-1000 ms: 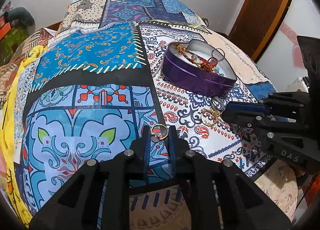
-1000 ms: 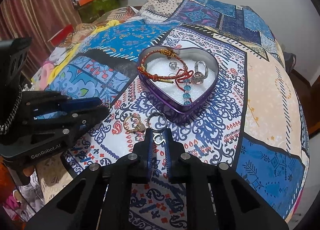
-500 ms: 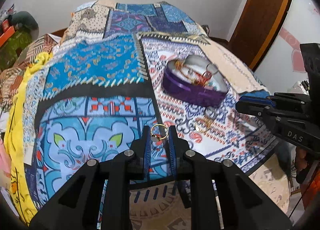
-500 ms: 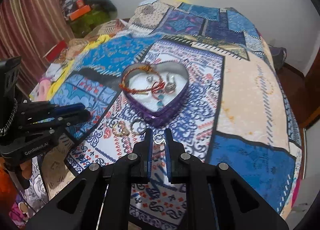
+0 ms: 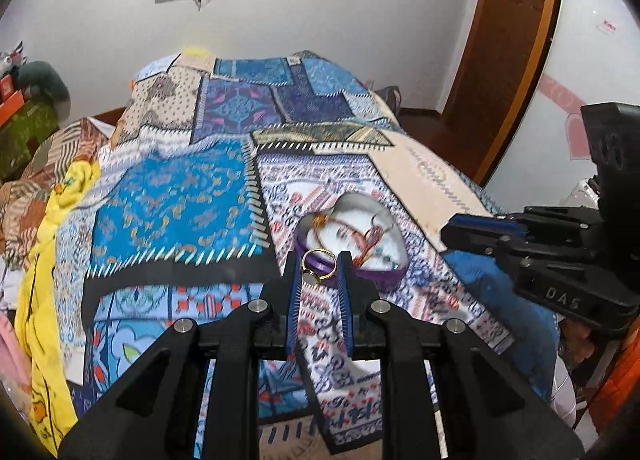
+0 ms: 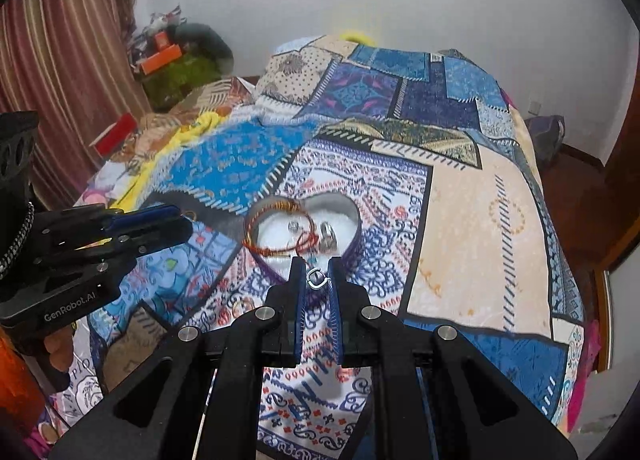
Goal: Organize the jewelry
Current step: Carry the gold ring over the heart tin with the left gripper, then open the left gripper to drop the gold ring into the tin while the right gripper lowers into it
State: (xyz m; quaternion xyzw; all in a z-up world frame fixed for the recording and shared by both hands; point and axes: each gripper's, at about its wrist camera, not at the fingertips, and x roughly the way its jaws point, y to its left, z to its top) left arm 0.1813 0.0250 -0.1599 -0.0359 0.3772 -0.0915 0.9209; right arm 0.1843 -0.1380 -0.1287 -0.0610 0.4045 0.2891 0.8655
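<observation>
A purple heart-shaped tin [image 5: 394, 266] [image 6: 358, 230] sits on the patchwork bedspread, holding red cord bracelets [image 6: 276, 246] and silver rings [image 6: 326, 238]. My left gripper [image 5: 319, 264] is shut on a gold ring [image 5: 318, 264], held in the air just in front of the tin. My right gripper [image 6: 317, 278] is shut on a small silver ring [image 6: 316, 278], held above the tin's near tip. Each gripper shows at the side of the other's view. A gold ring [image 6: 240, 304] lies on the cloth left of my right gripper.
The patterned bedspread [image 5: 180, 199] covers the whole bed. A yellow cloth [image 5: 40, 260] lies along its left edge. A wooden door [image 5: 508, 39] stands at the right, a striped curtain [image 6: 60, 39] and piled clutter [image 6: 172, 59] at the left.
Both grippers have risen well above the bed with their rings, so the tin looks smaller. The left gripper has swung right and now lines up in front of the tin.
</observation>
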